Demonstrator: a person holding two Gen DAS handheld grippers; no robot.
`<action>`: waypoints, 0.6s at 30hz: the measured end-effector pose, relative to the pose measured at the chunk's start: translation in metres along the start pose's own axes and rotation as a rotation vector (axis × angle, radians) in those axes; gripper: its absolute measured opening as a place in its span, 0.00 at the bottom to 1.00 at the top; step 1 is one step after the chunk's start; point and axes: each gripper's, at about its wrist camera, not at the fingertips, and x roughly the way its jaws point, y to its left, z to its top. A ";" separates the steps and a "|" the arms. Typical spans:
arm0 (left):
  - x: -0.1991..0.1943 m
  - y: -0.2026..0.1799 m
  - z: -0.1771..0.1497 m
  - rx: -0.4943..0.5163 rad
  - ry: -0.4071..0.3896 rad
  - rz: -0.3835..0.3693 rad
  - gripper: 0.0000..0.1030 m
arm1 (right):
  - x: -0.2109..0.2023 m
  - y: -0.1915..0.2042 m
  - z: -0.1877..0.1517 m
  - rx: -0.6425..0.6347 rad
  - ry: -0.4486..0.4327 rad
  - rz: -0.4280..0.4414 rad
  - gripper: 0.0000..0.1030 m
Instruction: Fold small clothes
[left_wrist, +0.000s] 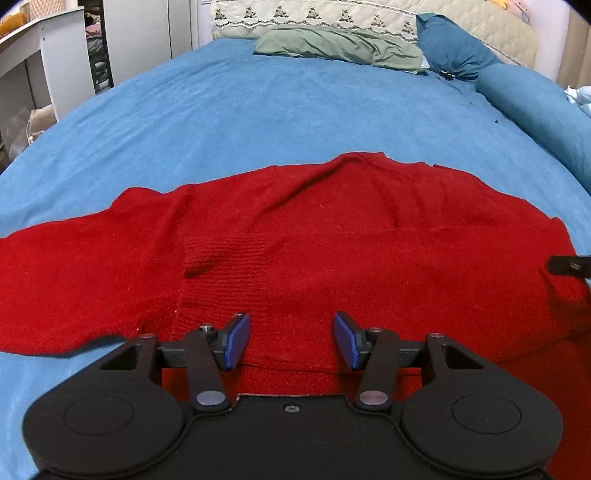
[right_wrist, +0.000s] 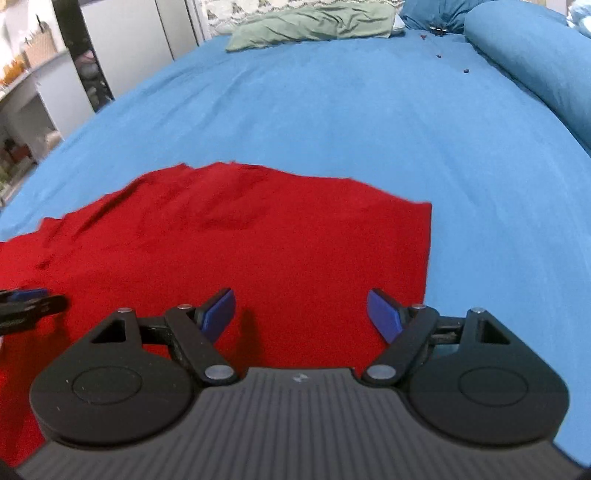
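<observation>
Left wrist view: the red knitted sweater (left_wrist: 314, 236) lies spread on the blue-sheeted bed (left_wrist: 258, 110), one sleeve folded across. Left hand-held gripper (left_wrist: 291, 339) and right hand-held gripper (right_wrist: 301, 314) hover with jaws apart at its near hem, likely positioned to pinch it for folding.

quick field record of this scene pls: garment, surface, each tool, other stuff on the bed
garment: red sweater spread flat, one sleeve folded across its body
surface: blue bedsheet
left tool: open, over the sweater's near hem
right tool: open, over the sweater's right edge
other: green pillow, blue bolster at the far end
</observation>
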 end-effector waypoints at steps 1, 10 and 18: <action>0.000 0.002 0.000 -0.008 0.002 -0.004 0.54 | 0.010 -0.004 0.004 0.008 0.011 -0.017 0.92; -0.005 0.000 0.007 -0.039 -0.003 -0.015 0.54 | 0.029 -0.034 0.033 0.106 -0.024 -0.082 0.91; -0.081 0.042 0.031 -0.134 -0.083 0.017 0.59 | -0.066 0.037 0.041 0.033 -0.093 -0.002 0.93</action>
